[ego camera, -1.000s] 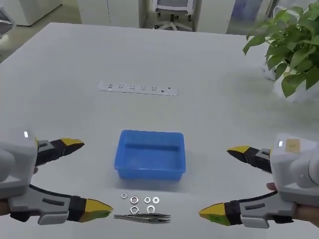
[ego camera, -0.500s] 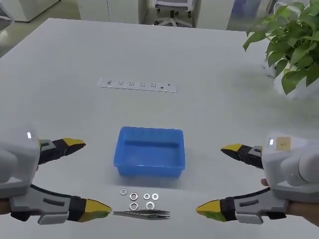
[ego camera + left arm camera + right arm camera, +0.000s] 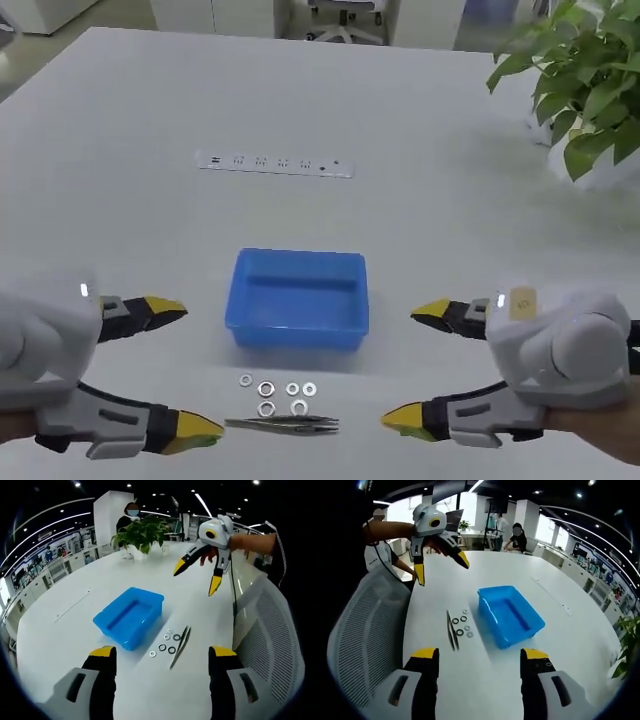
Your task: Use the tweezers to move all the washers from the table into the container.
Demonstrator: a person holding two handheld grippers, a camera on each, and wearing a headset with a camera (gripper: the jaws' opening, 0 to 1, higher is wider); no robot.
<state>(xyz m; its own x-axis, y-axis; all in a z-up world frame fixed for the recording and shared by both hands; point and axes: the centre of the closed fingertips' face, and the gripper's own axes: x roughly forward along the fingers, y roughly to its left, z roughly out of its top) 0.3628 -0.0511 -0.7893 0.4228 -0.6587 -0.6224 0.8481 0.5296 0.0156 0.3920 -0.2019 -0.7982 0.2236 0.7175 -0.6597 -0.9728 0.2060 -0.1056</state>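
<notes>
Now the right claw [image 3: 397, 367] has drifted inward over the last second. Its yellow tips are nearer the slim silver metal tweezers [image 3: 283, 424] than they were, while the left claw [image 3: 202, 368] has shifted only a little. Both claws are spread wide and neither has hold of anything.

The tweezers lie flat on the white tabletop [image 3: 450, 200], untouched, between the two lower tips. They sit just on the near side of the small silver ring-shaped washers [image 3: 265, 388]. I count six washers in a loose cluster, though they are small enough that I may be off by one. They sit on the tabletop just in front of the shallow blue rectangular plastic container [image 3: 295, 335], near it but apart from it. The container looks empty in both gripper views.

Since the things themselves have not moved, the task is at its very start. The right claw's approach suggests it will be the one to pick up the tweezers. A thin tool lying flat on a smooth surface will probably call for a low, careful pinch along its length.
</notes>
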